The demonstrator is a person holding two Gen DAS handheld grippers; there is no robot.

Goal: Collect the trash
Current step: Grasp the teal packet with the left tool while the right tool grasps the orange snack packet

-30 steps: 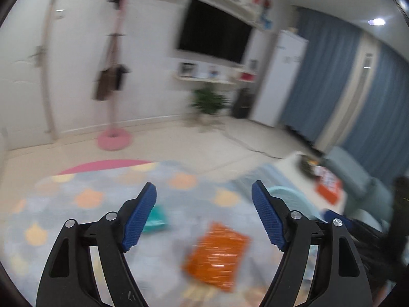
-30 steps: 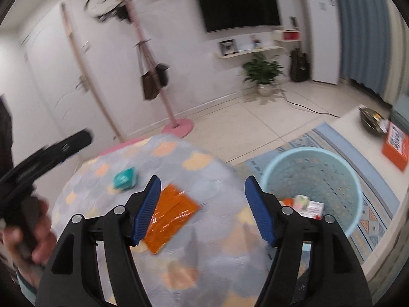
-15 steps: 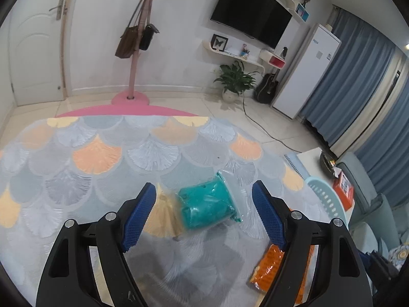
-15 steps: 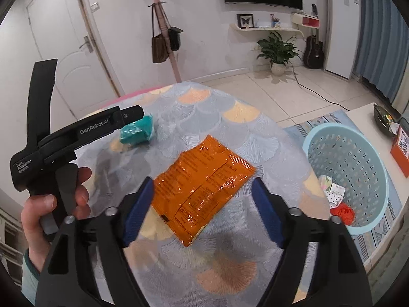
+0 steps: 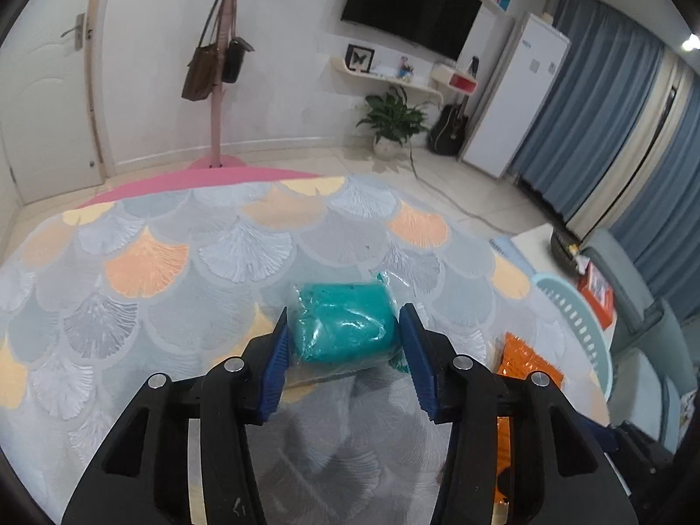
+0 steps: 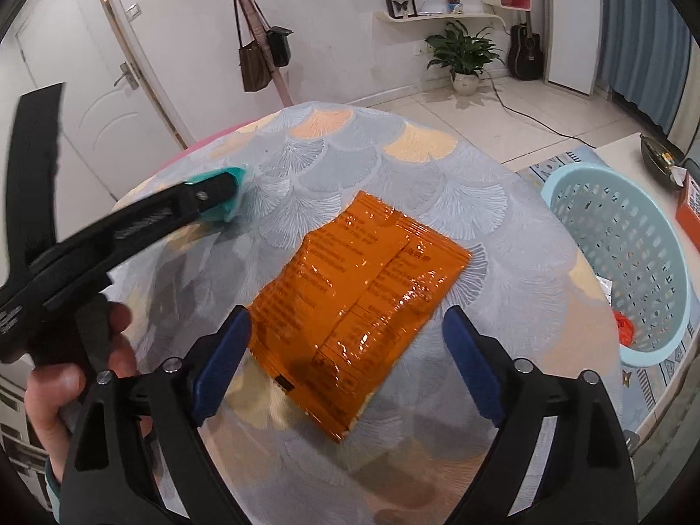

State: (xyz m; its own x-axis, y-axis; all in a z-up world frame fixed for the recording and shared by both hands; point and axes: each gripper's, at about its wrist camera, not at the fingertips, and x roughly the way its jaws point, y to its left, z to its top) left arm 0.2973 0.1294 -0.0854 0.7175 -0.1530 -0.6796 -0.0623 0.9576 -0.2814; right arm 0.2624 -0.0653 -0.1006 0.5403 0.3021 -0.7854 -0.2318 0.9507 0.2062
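Observation:
A teal packet in clear wrap (image 5: 343, 328) lies on the round table with the scallop-pattern cloth (image 5: 175, 262). My left gripper (image 5: 343, 341) has narrowed around it, a blue pad at each side of the packet; firm contact cannot be told. The packet's tip also shows beside the left gripper in the right wrist view (image 6: 236, 175). An orange foil snack packet (image 6: 354, 280) lies flat in the middle of the table. My right gripper (image 6: 345, 350) is open, its jaws on either side of the packet's near end, just above it. A light blue perforated basket (image 6: 621, 262) stands on the floor at the right.
The basket holds some trash, with a red piece (image 6: 623, 328) at its bottom. A low white table (image 6: 643, 148) with an orange box stands behind it. A pink coat stand with bags (image 5: 216, 87) is beyond the table.
My left gripper has moved forward onto the teal packet and its jaws have narrowed around it. My right gripper has come lower and closer over the orange packet.

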